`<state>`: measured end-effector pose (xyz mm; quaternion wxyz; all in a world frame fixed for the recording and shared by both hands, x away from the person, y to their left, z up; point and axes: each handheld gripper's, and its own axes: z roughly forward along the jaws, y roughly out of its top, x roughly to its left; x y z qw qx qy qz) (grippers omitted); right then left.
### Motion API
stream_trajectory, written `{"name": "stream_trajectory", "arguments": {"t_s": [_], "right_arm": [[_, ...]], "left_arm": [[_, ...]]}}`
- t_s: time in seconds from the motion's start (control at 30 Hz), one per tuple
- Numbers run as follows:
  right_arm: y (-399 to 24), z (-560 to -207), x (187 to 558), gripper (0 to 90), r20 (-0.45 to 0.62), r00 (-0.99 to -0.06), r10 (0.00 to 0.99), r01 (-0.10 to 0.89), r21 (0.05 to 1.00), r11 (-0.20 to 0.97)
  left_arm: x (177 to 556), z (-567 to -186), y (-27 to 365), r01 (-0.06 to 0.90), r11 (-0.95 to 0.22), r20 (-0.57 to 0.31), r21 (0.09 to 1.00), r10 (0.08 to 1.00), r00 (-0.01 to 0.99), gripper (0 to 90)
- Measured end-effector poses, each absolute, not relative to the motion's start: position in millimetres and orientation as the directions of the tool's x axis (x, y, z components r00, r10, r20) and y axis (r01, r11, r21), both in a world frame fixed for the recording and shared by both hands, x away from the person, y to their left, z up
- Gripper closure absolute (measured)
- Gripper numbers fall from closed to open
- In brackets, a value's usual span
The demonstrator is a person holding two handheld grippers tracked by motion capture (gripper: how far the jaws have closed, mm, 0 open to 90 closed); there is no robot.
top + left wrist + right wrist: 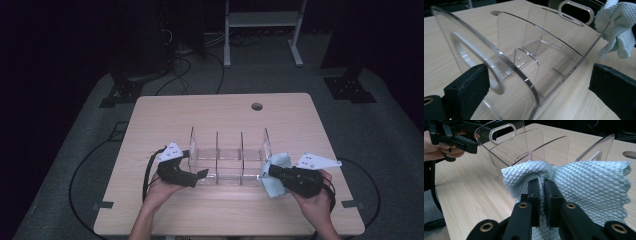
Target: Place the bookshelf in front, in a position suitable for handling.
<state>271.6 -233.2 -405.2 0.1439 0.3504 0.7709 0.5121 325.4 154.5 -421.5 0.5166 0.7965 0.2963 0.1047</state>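
1. Right gripper [541, 187]: jaws pressed nearly together, pinching a fold of the pale blue waffle-weave cloth [584, 182]; cloth bunches above the pads and hangs to both sides.
2. Cloth sits at the right end of the clear acrylic organizer [227, 160], touching its end panel (high view).
3. Left gripper [536, 82]: jaws spread wide, straddling the organizer's left end panel w/ its oval handle slot [474, 65]; one pad just beside that panel, contact not clear; other pad well apart, over bare wood.
4. Organizer: upright dividers, standing near the front-centre of the wooden table [165, 110], btwn the two grippers.
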Motion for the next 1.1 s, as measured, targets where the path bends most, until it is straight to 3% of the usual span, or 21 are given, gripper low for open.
{"name": "stream_trajectory", "arguments": {"t_s": [0.27,0.5,0.67,1.0,1.1], "right_arm": [[-246,-407,276,83.6,0.165,-0.697,0.698,0.409,0.891,0.197],[-246,-408,276,83.4,0.147,-0.7,0.699,0.4,0.891,0.214],[-252,-410,281,83.4,0.168,-0.687,0.707,0.41,0.893,0.186],[-263,-412,282,83.5,0.164,-0.648,0.744,0.413,0.896,0.162],[-262,-416,283,83.5,0.18,-0.648,0.74,0.427,0.89,0.158]], "left_arm": [[320,-423,153,0.348,-0.296,-0.156,0.89,0.52,0.84,11.9],[320,-425,144,0.345,-0.312,-0.129,0.885,0.548,0.827,13.1],[317,-427,146,0.326,-0.314,-0.116,0.892,0.537,0.836,26.4],[309,-426,143,0.307,-0.327,-0.13,0.894,0.465,0.875,37.7],[306,-425,138,0.283,-0.355,-0.091,0.891,0.471,0.878,38.5]]}}
